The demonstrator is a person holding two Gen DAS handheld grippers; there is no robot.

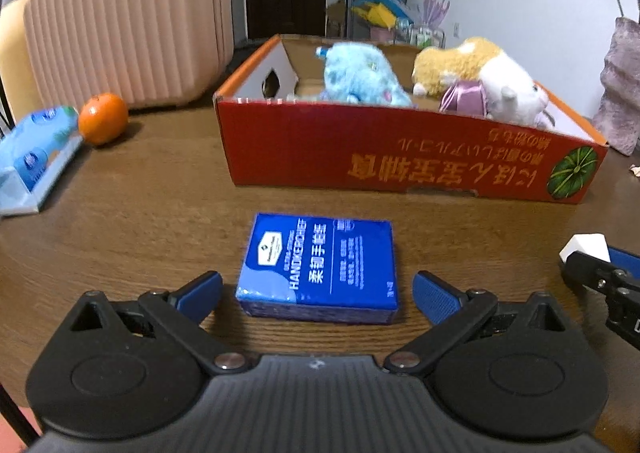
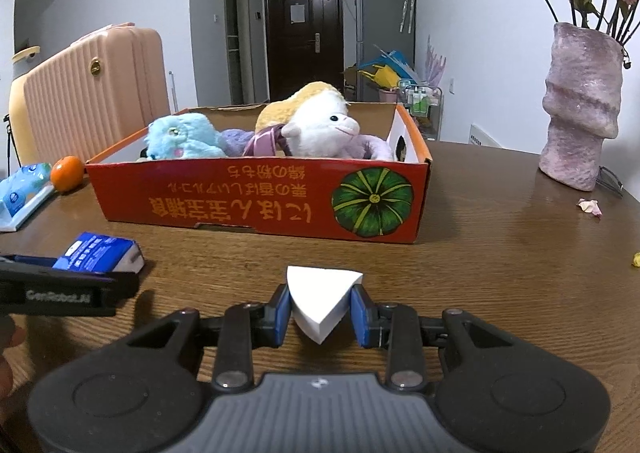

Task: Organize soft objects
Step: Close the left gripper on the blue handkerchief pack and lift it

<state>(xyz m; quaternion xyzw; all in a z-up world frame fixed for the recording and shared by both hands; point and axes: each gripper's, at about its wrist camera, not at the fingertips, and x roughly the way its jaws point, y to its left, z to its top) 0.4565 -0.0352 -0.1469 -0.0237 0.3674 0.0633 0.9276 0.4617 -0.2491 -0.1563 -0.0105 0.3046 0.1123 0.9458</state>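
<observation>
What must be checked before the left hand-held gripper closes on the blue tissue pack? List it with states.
1. Left hand-held gripper open: ok.
2. Blue tissue pack between its fingers, untouched: ok.
3. Pack flat on the table: ok.
4. Right hand-held gripper shut on the white sponge wedge: ok.
5. Free floor space in the red box beside the plush toys: cannot tell.

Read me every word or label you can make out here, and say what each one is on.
"HANDKERCHIEF": blue tissue pack.
"GenRobot.AI", partly shadowed: side of the left gripper.
Upside-down yellow Japanese print on the red box: not surely readable.
Smaller print on the pack: blurred.
</observation>
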